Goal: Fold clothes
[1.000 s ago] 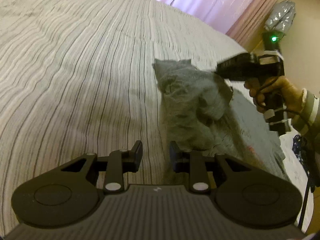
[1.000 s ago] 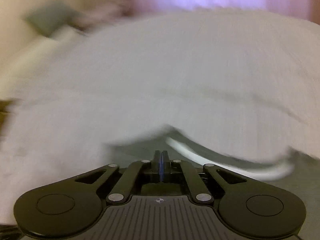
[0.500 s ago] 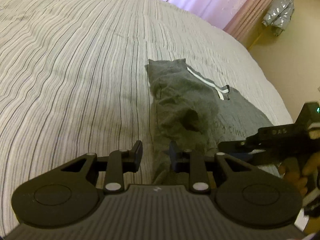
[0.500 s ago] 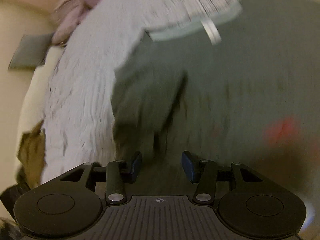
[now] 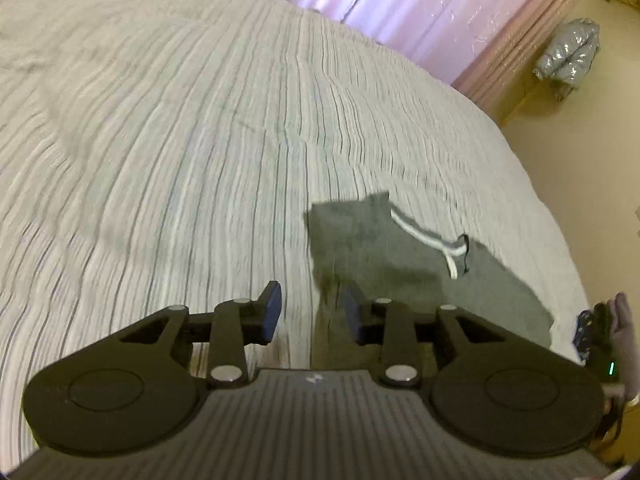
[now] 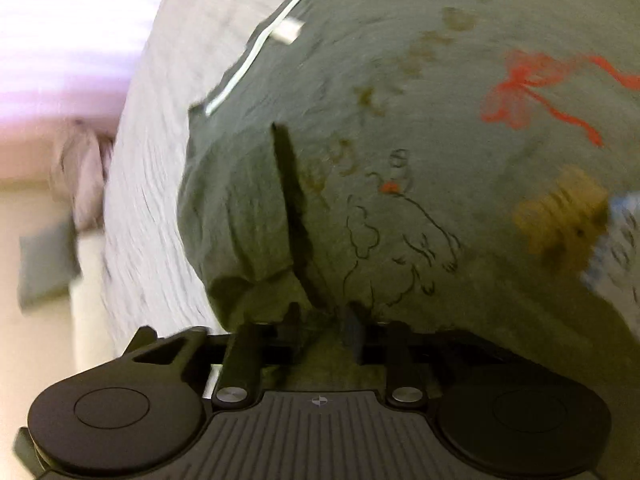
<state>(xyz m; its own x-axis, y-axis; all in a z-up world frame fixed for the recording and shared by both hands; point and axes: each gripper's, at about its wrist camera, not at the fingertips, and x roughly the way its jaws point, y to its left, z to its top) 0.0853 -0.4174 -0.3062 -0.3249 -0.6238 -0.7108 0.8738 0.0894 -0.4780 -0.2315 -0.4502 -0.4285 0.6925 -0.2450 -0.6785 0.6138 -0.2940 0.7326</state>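
Folding stage: by the look of it an early one; the grey T-shirt [image 5: 420, 280] lies spread flat, with one sleeve [image 6: 240, 208] turned in over the body.
Shirt's place: on the striped bed [image 5: 200, 140], close to its right-hand edge in the left wrist view and well away from the edge by the pink curtain [image 5: 420, 4].
Left gripper [image 5: 312, 316]: its jaws have just been opening and stand moderately apart above the shirt's left border; they hold nothing, though the border runs under the gap.
Right gripper [image 6: 322, 322]: low over the near end of the turned-in sleeve. Its jaws have just been closing and are part-way apart, with cloth in the gap; blur hides whether the pads touch it.
Risk, layers: the dark crease [image 6: 290, 208] beside the sleeve ends right at the right jaws. A pinch there could take only the top layer, or the sleeve together with the body, and the fold would come out crooked.
Risk, bedding: the cover is soft and ridged, so jaws closing low could nip it along with the shirt and drag it.
Risk, uneven lift: the two grippers sit at different spots along the garment. If one pulls sooner, the white collar trim [image 5: 416, 232] would skew and the sleeve could fall open.
Risk, edge: a hard tug toward the near side could slide the shirt off the bed's right edge.
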